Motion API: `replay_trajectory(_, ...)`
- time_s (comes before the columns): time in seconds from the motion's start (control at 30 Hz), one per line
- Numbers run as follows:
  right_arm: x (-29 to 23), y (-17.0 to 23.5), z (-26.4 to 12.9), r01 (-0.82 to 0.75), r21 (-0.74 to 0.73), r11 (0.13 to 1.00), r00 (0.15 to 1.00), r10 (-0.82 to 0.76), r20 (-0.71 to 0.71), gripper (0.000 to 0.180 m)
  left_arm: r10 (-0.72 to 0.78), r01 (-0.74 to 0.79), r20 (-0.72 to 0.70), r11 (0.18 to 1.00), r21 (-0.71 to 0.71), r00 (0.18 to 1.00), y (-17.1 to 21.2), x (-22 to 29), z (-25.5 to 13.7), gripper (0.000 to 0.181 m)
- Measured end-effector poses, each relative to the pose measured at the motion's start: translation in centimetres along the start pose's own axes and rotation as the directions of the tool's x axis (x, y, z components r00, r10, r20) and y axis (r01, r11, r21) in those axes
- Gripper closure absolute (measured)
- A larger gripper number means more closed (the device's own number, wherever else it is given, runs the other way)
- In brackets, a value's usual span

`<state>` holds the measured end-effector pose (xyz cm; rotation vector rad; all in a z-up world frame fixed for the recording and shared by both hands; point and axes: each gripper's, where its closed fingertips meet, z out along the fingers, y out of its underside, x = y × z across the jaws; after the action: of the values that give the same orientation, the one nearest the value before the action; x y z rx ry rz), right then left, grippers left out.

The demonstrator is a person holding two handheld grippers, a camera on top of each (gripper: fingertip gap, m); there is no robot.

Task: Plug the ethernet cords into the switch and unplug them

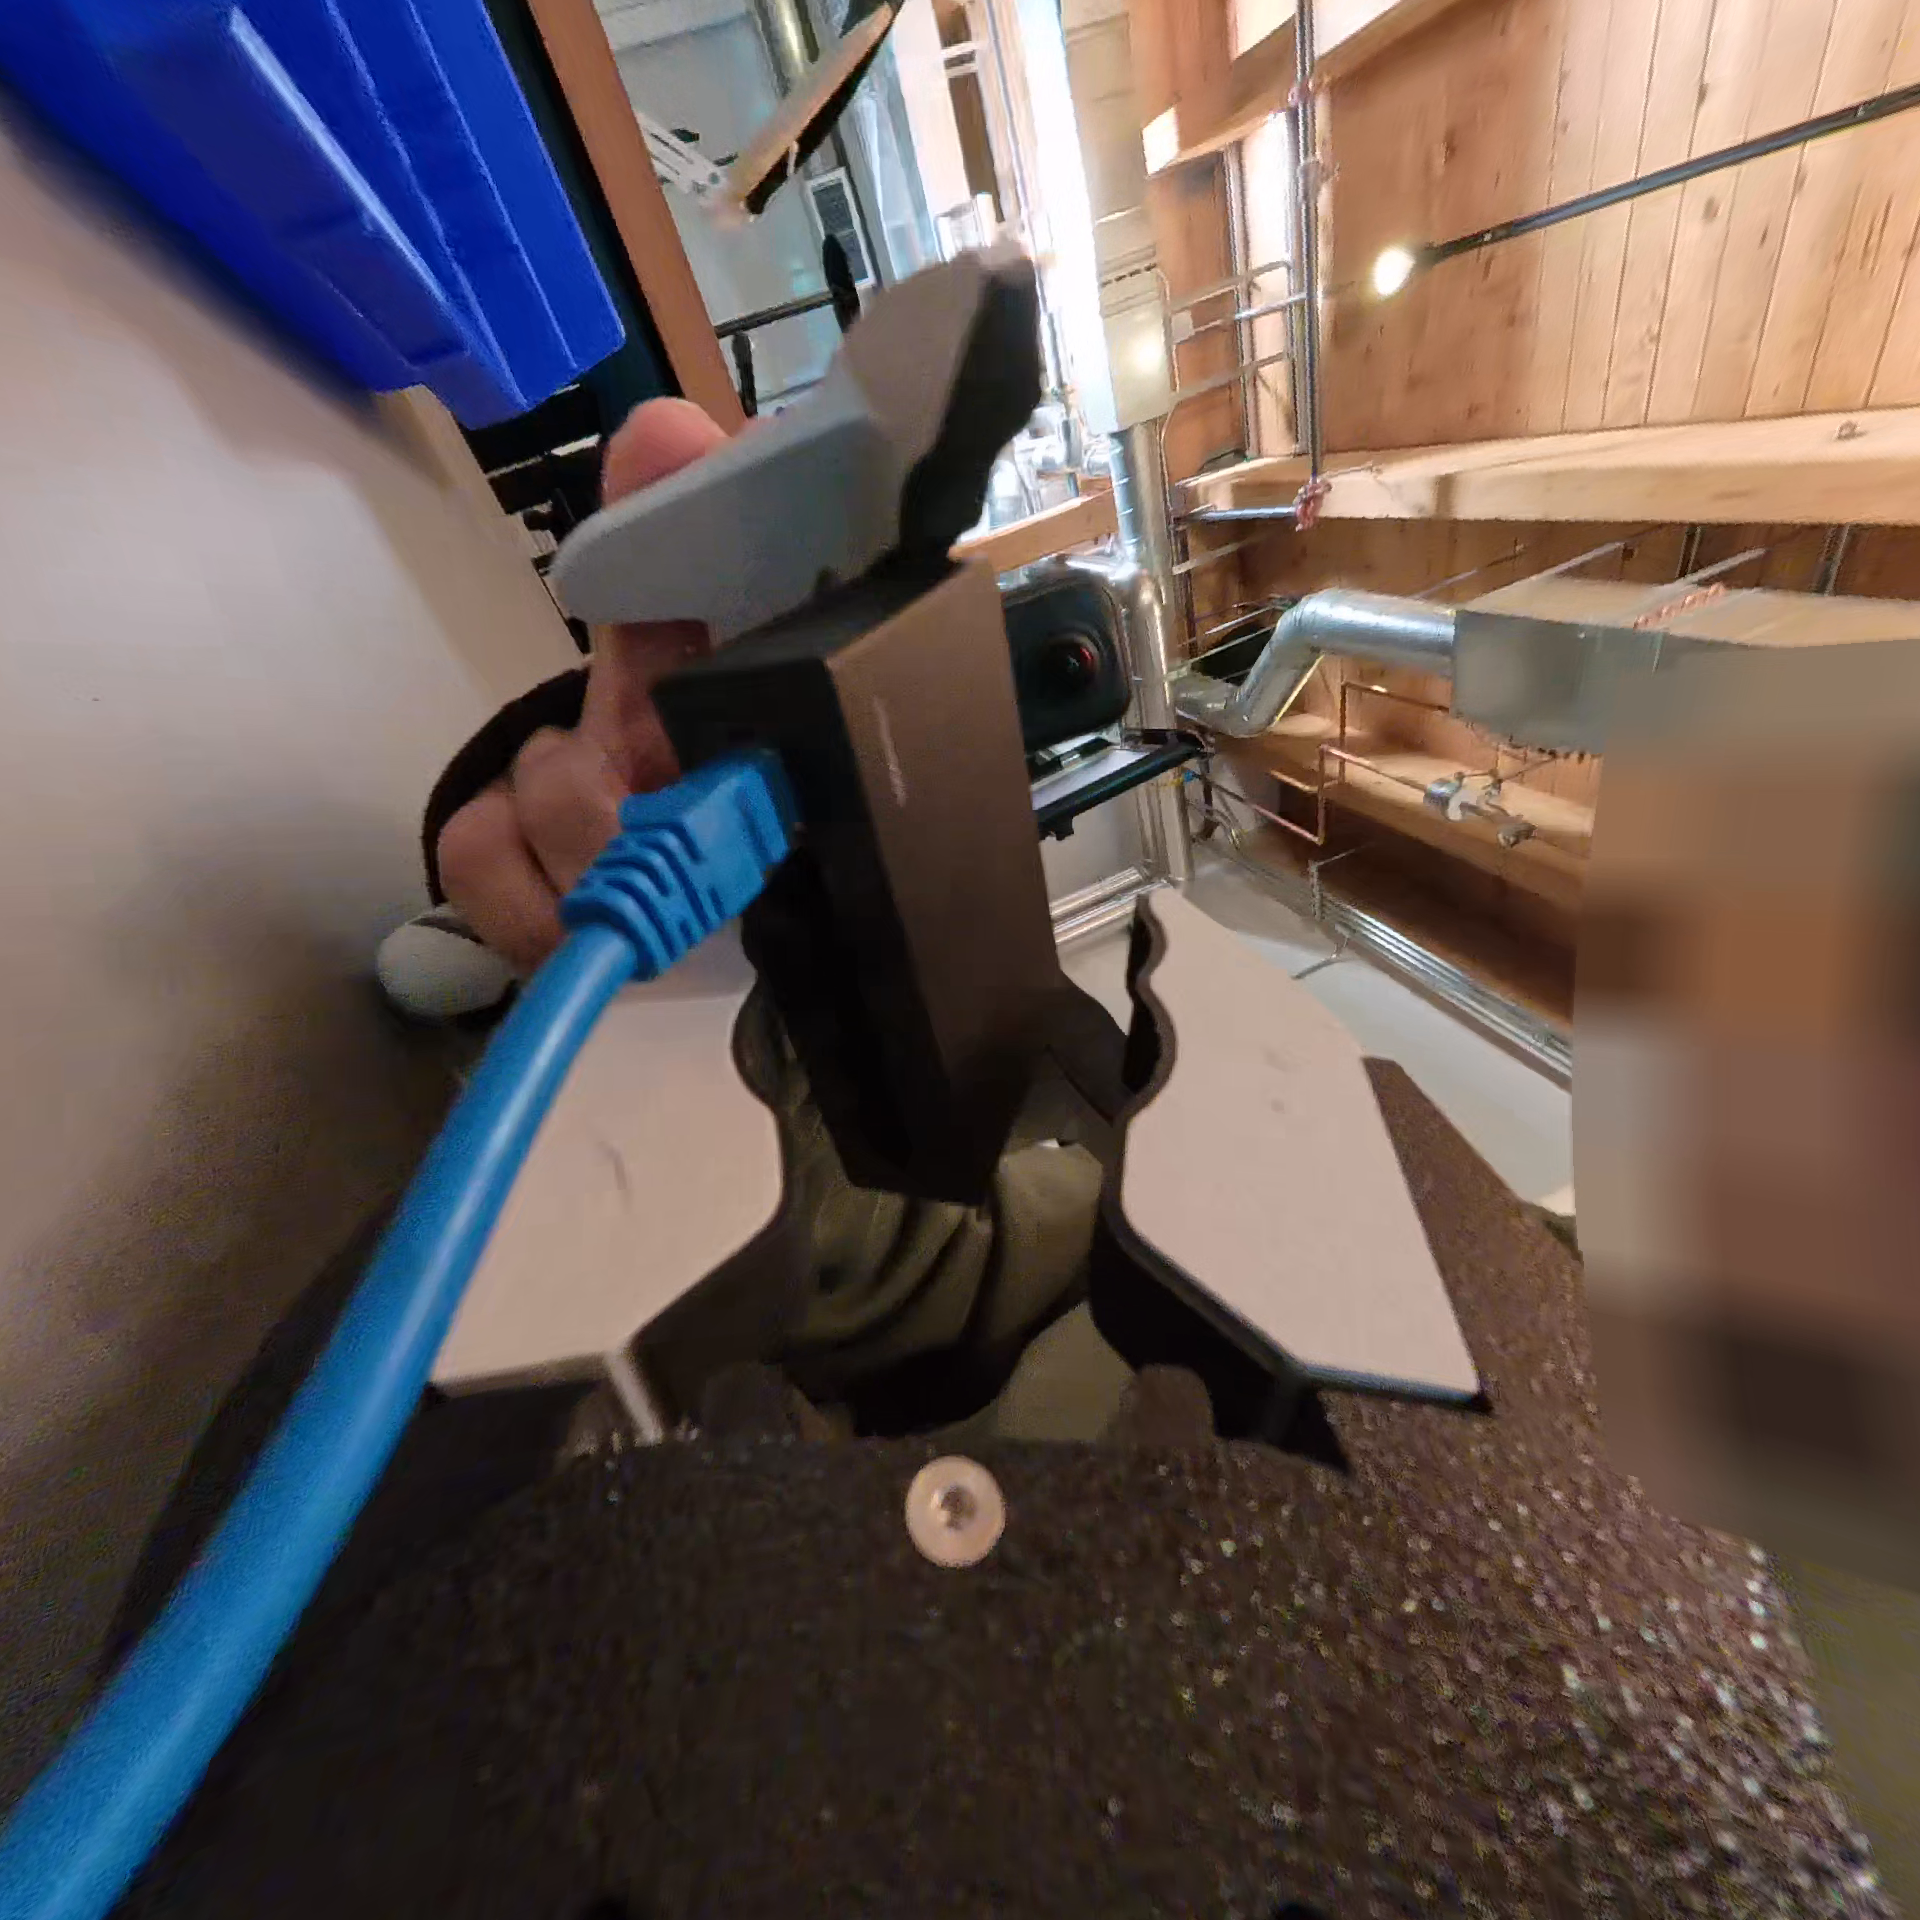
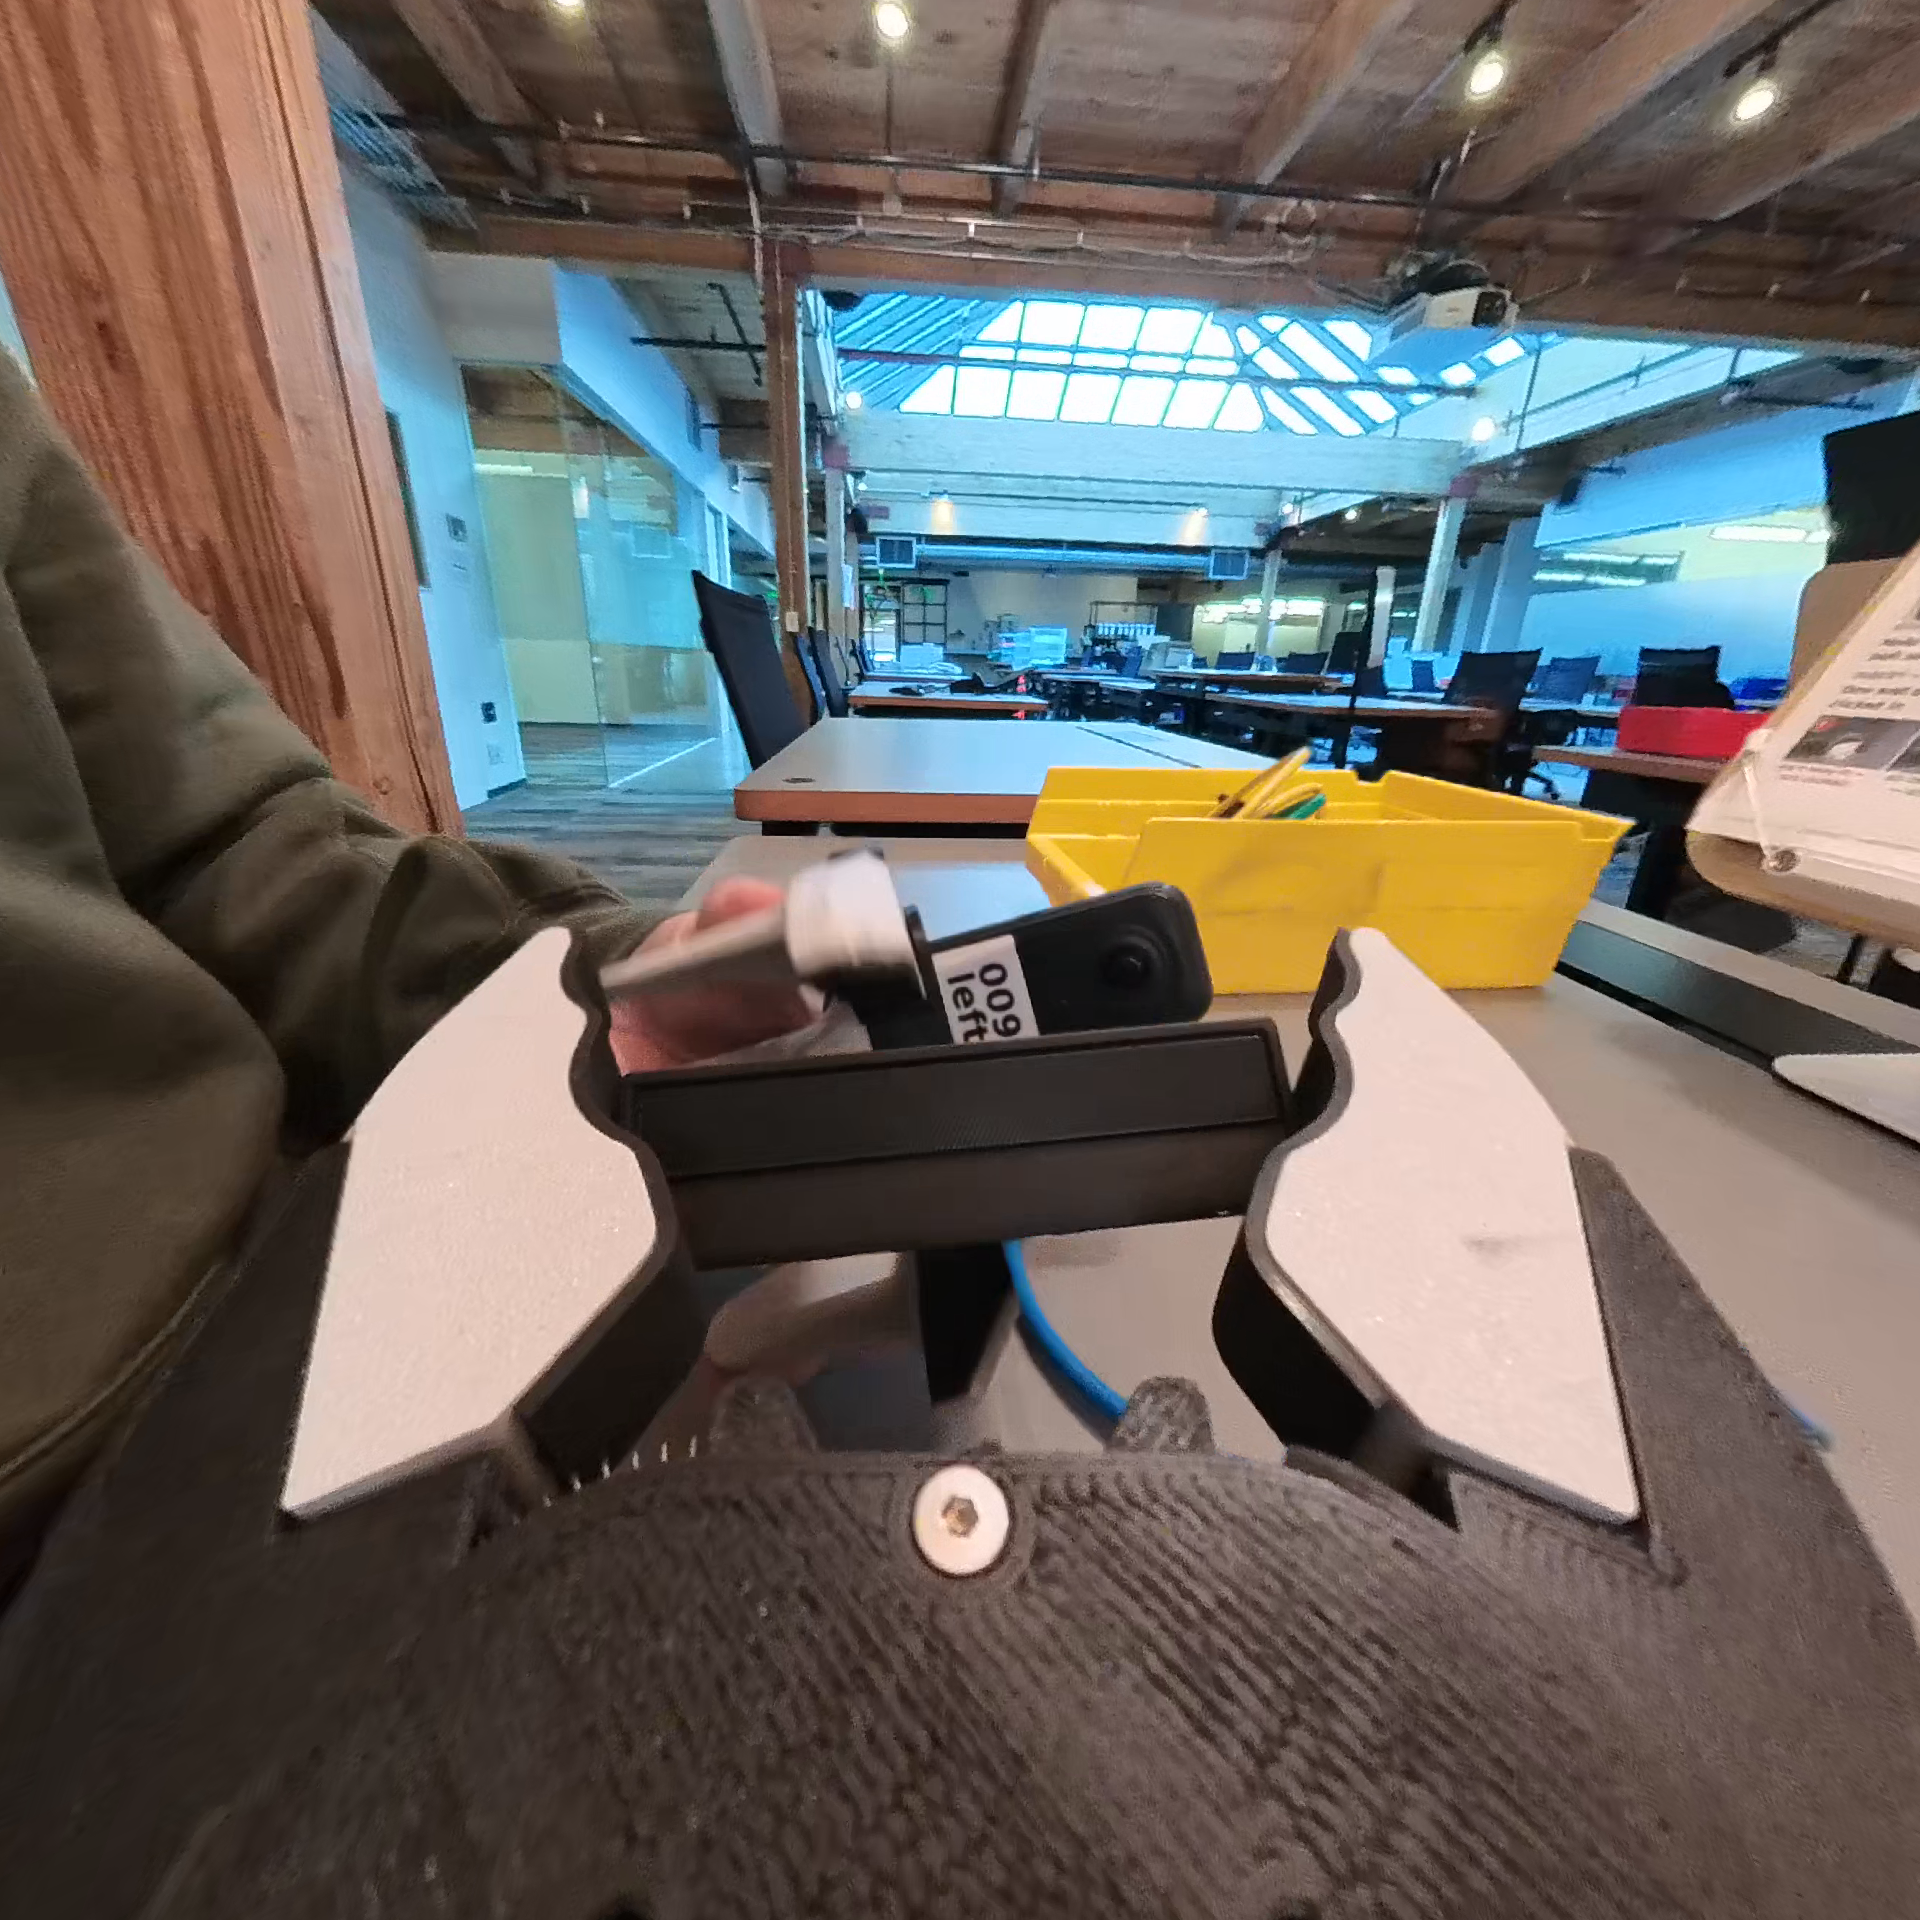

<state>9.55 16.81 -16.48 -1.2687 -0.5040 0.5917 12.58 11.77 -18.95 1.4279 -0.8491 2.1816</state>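
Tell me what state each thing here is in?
switch: clamped by its ends.
blue cord: plugged into the switch.
right gripper: shut on the switch.
left gripper: open, fingers either side of the switch.
yellow bin: a few thin items inside.

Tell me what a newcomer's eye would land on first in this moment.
The bright blue ethernet cord sweeps up from the lower left of the left wrist view, its plug seated in the dark switch at centre. In the right wrist view that switch spans the gap between the pale fingers of the right gripper, with a yellow bin just behind.
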Motion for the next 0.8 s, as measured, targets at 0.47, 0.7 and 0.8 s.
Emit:
replay_trajectory(0.47, 1.2, 3.9, 0.6, 0.254, -0.316, 0.914, 0.953, -0.291, -0.078, 0.052, 0.052, 0.035, 0.347, 0.971, -0.238, 0.936, -0.5, -1.1, -2.6, 0.153)
replay_trajectory(0.7, 2.0, 4.9, 0.3, 0.235, -0.392, 0.889, 0.949, -0.297, -0.105, 0.047, 0.059, 0.041, 0.387, 0.968, -0.247, 0.92, -0.9, -1.5, -2.6, 0.153)
replay_trajectory(0.8, 1.9, 5.1, 0.4, 0.228, -0.4, 0.887, 0.952, -0.29, -0.098, 0.047, 0.071, 0.037, 0.405, 0.967, -0.253, 0.912, -0.8, -1.5, -2.8, 0.153)
